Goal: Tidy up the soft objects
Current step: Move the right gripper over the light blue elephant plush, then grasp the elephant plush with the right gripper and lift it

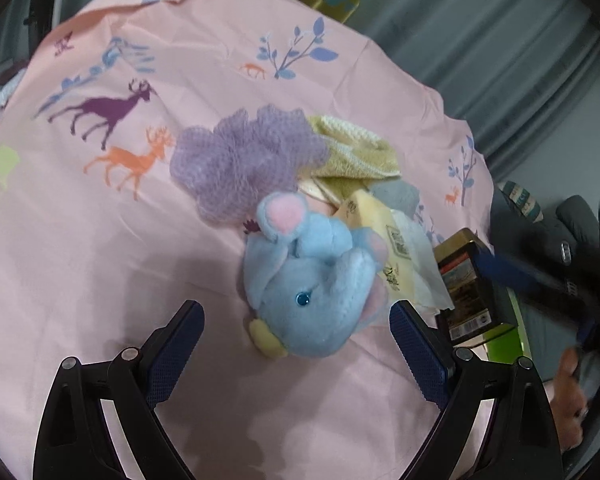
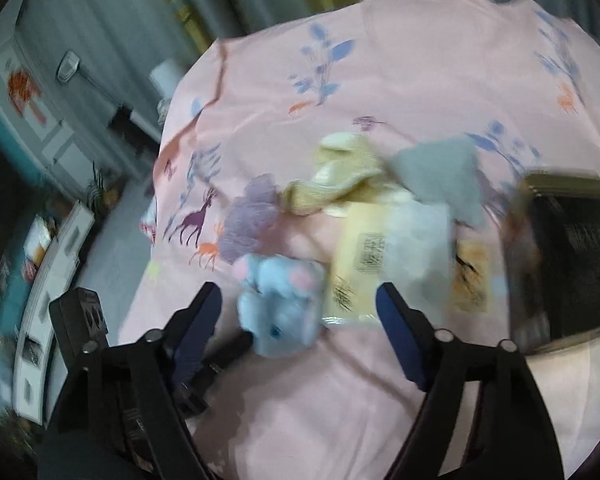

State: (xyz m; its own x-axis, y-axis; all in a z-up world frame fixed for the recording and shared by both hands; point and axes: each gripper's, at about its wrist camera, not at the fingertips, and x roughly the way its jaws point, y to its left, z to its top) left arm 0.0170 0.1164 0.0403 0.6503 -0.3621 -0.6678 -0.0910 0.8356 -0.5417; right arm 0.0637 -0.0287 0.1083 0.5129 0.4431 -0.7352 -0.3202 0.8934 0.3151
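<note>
While both grippers hover with jaws apart, the left gripper [image 1: 296, 344] frames the elephant [image 1: 312, 300], likely mid-reach; the next move calls for closing on it as the right gripper [image 2: 300, 320] hangs empty.

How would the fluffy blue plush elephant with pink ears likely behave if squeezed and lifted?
The blue plush elephant looks stuffed and fuzzy, so it would probably compress under the pads rather than slip. It seems light for its bulk. Its rounded body on the pink printed cloth might roll if nudged.

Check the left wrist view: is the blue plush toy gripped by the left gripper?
No, the left gripper stands open around the blue plush toy, pads clear of it.
</note>
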